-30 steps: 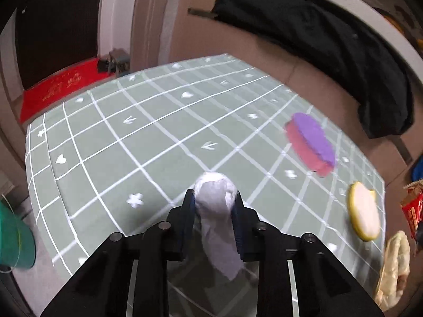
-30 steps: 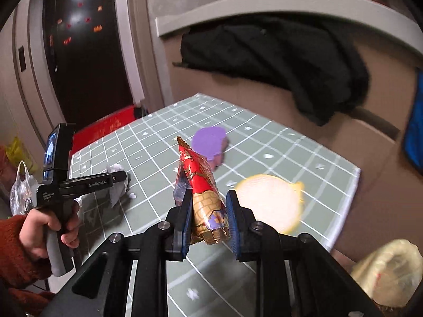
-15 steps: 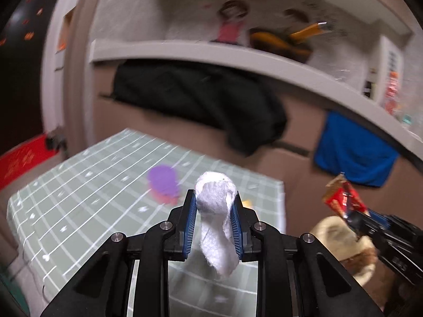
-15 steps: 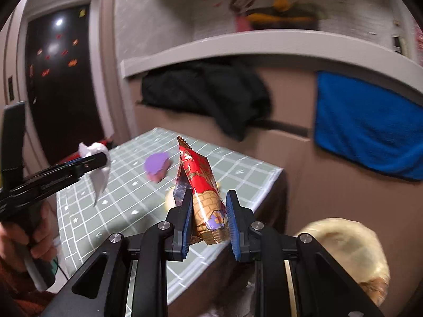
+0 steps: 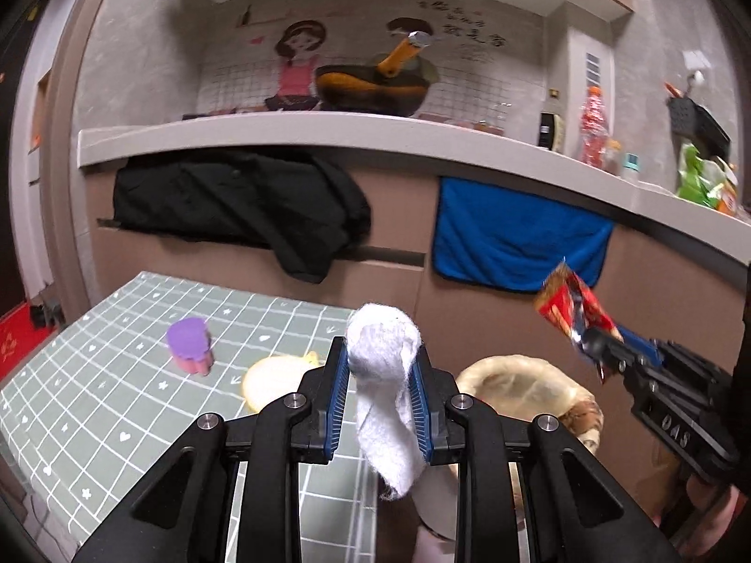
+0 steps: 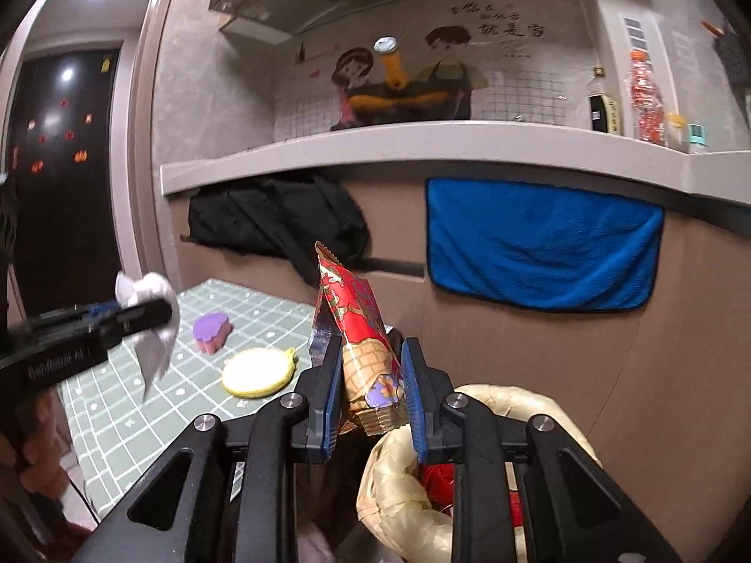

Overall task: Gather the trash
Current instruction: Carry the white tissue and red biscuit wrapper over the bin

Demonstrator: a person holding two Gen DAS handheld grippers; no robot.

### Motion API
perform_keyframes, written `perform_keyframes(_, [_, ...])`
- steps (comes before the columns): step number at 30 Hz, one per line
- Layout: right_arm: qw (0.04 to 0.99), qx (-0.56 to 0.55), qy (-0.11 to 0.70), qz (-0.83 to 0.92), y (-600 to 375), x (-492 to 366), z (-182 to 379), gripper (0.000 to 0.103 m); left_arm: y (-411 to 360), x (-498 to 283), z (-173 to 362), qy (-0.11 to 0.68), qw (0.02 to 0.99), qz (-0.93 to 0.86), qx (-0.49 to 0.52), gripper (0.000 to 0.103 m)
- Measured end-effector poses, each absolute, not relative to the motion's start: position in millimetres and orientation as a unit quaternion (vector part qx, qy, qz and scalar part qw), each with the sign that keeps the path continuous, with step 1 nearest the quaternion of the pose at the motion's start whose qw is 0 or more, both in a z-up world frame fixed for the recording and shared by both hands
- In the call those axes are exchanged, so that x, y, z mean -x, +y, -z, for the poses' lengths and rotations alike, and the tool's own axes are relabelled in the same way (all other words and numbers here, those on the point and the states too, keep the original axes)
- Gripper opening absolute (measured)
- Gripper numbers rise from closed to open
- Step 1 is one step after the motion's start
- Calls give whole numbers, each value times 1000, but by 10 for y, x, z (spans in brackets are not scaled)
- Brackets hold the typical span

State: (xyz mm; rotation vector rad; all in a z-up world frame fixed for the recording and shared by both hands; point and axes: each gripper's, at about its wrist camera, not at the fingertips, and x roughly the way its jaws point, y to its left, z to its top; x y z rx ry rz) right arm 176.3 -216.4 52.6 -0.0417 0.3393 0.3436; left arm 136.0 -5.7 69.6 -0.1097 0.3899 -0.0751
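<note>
Crinkled foil, red with a printed waffle-cone pattern, stands upright in the right hand-held gripper [image 6: 371, 387], whose blue-padded fingers are clamped on the lower half of this snack wrapper [image 6: 359, 328]; its long axis runs up and slightly back from the pads, the sealed top edge highest. Directly below and just ahead of that grip lies the trash bag [image 6: 403, 483], a glossy, cream-yellow plastic liner rolled into a thick, rumpled rim, with something red lying inside the mouth. So the drop lies downward for the right hand, and I judge it the nearer of the two to the opening.

Soft, fibrous and white, a crumpled tissue [image 5: 385, 375] is pinched between the pads of the left hand-held gripper [image 5: 381, 394], bulging above them and hanging in a limp tail below. From the left wrist view the bag [image 5: 521, 382] sits to the right and a little beyond the fingertips, so this hand needs to travel rightward before letting go.

On the bench [image 5: 94, 403], covered in a grey-green grid-patterned cloth, a purple and pink sponge [image 5: 190, 347] and a flat, round yellow pad [image 6: 256, 373] lie near each other, well to the left of the bag. Whether they count as trash I cannot tell
</note>
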Motion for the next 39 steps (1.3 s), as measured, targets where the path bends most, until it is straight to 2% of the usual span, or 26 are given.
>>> perform_keyframes(6, [974, -21, 165, -157, -2460, -1757, -674, 22, -307, -1372, -868, 175, 981, 68, 54, 25])
perform_keyframes(15, [982, -25, 155, -109, -2821, -1708, -769, 22, -690, -1508, -975, 165, 980, 105, 35, 25])
perform_keyframes(39, [970, -48, 227, -71, -3220, -1990, -268, 24, -1214, -2153, -375, 255, 951, 173, 36, 26])
